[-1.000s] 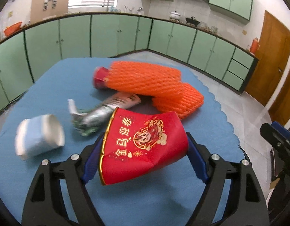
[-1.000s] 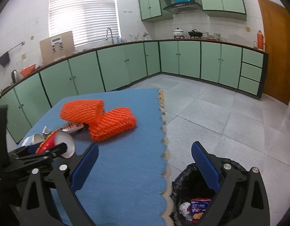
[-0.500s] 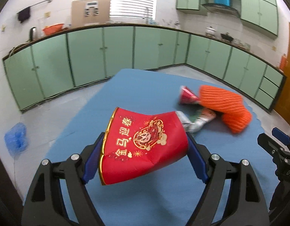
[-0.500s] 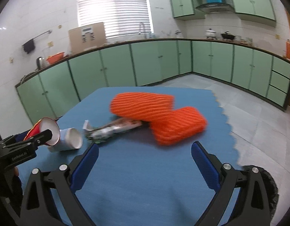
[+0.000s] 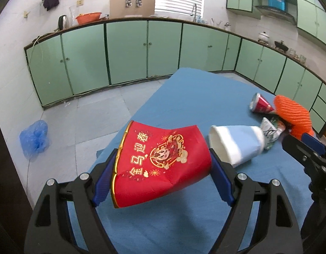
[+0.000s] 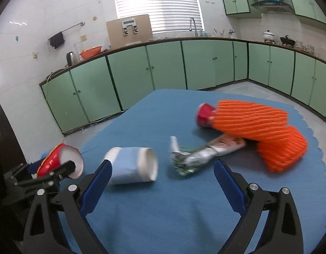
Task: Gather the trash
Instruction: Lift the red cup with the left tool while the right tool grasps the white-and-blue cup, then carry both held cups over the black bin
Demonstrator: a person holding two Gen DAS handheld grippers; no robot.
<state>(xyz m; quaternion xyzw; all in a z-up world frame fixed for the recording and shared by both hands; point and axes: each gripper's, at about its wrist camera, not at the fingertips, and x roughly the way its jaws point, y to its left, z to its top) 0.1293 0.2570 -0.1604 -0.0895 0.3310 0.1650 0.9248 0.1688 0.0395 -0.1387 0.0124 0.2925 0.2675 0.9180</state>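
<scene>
Left gripper (image 5: 163,165) is clamping a crumpled red cup (image 5: 160,163) crosswise between its blue pads, the rim with gold trim toward the left pad and the base toward the right. The cup is hanging above the blue mat (image 5: 194,97), clear of it. In the right wrist view the same cup (image 6: 61,163) is showing at the left edge with its white mouth facing the camera.

Right gripper (image 6: 160,182) is hovering over the mat (image 6: 163,211) with its jaws standing wide apart and nothing between the pads.

Trash lying on the mat:
- White cup (image 6: 133,165) with a pale blue band, on its side, mouth toward the right; it is lying just beyond the right gripper's left finger.
- Crumpled foil wrapper (image 6: 201,156), right of the white cup, its far end running under the orange pieces.
- Two orange foam nets (image 6: 260,127), overlapping, on the right side of the mat.
- A second red cup (image 6: 205,116), on its side, touching the far net's left end.

A blue plastic bag (image 5: 34,137) is sitting on the tiled floor left of the mat. Green cabinets (image 5: 124,50) are lining the walls behind.
</scene>
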